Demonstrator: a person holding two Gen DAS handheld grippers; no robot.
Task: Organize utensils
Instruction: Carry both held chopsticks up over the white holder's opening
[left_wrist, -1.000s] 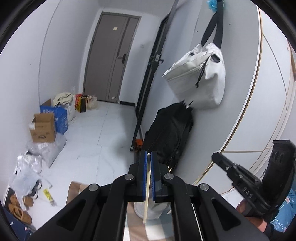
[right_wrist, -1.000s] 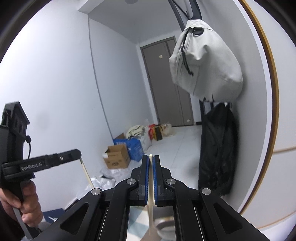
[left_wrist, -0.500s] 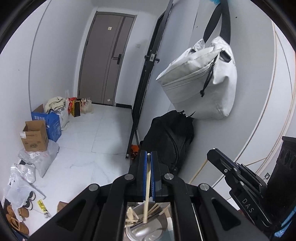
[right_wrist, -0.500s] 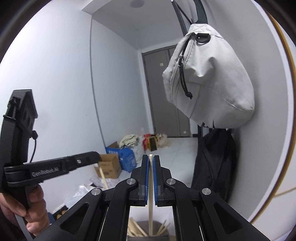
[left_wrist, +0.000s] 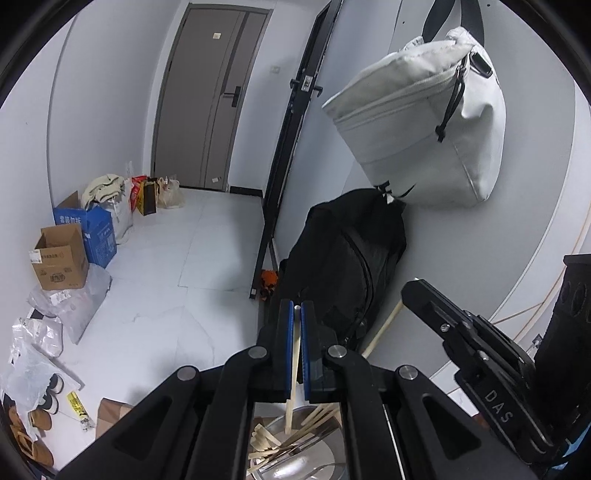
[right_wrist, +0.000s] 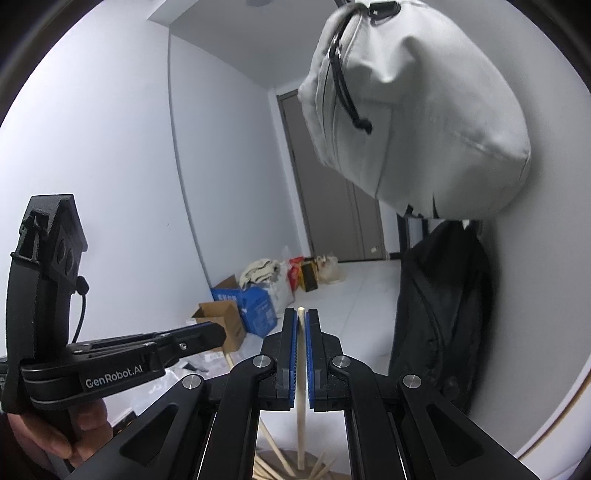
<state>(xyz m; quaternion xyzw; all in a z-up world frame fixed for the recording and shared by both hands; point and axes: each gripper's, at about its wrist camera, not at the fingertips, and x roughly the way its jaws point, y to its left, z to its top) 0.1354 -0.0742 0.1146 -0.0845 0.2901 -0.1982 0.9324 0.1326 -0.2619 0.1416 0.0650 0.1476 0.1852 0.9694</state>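
Observation:
In the left wrist view my left gripper (left_wrist: 296, 308) is shut on a pale wooden chopstick (left_wrist: 293, 373). The stick's lower end hangs into a shiny metal container (left_wrist: 317, 467) that holds several wooden utensils (left_wrist: 266, 441). My right gripper (right_wrist: 302, 317) is shut on a second chopstick (right_wrist: 301, 406), which points down at a heap of loose sticks (right_wrist: 275, 452). Each gripper shows in the other's view: the right gripper (left_wrist: 417, 291) with its stick (left_wrist: 384, 326), and the left gripper (right_wrist: 216, 334), held by a hand (right_wrist: 55, 435).
A white bag (left_wrist: 424, 136) hangs on the wall to the right, above a black backpack (left_wrist: 343, 266). A black stand (left_wrist: 284, 155) leans by the wall. Cardboard boxes (left_wrist: 61, 256), plastic bags and shoes line the left wall, with a grey door (left_wrist: 207, 96) at the far end.
Both grippers have moved forward and slightly down, each still holding its chopstick. The metal container with its utensils has come into view below them, and the white bag looms larger.

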